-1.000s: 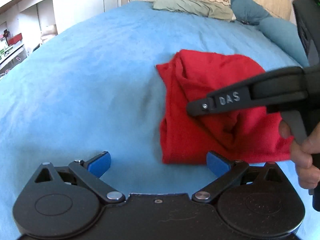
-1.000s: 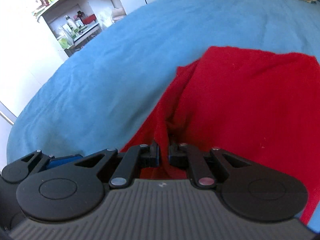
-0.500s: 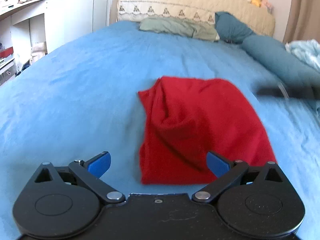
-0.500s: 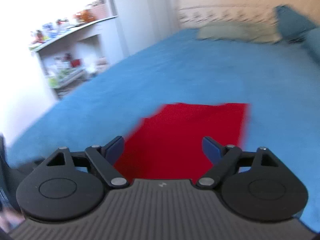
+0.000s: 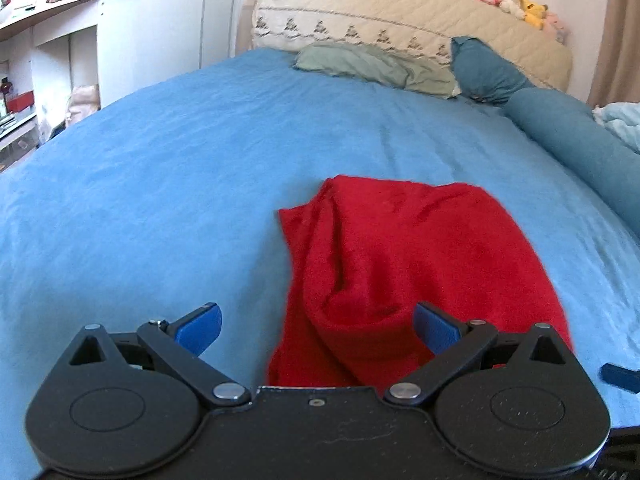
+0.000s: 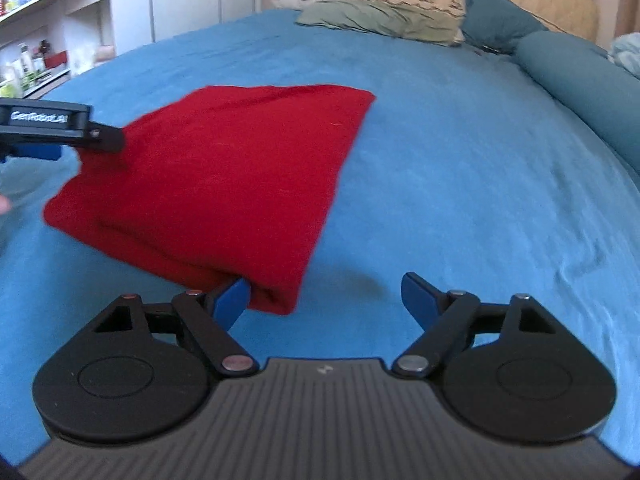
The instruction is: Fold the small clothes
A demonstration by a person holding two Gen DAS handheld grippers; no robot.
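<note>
A red garment (image 5: 404, 272) lies folded and a little rumpled on the blue bedspread (image 5: 160, 184). My left gripper (image 5: 316, 326) is open and empty, just in front of the garment's near edge. In the right wrist view the garment (image 6: 224, 176) lies left of centre. My right gripper (image 6: 326, 300) is open and empty at the garment's near right corner. The left gripper's fingers (image 6: 80, 132) show at the garment's left edge in that view. A blue tip of the right gripper (image 5: 618, 376) shows at the right edge of the left wrist view.
A green pillow (image 5: 372, 64), a teal pillow (image 5: 484, 72) and a long teal bolster (image 5: 576, 148) lie at the head and right side of the bed. A quilted headboard (image 5: 400, 16) carries plush toys. White shelves (image 5: 48, 72) stand at left.
My right gripper let go of the red garment, opened and drew back to the garment's right corner. The left gripper moved back a little and stayed open.
</note>
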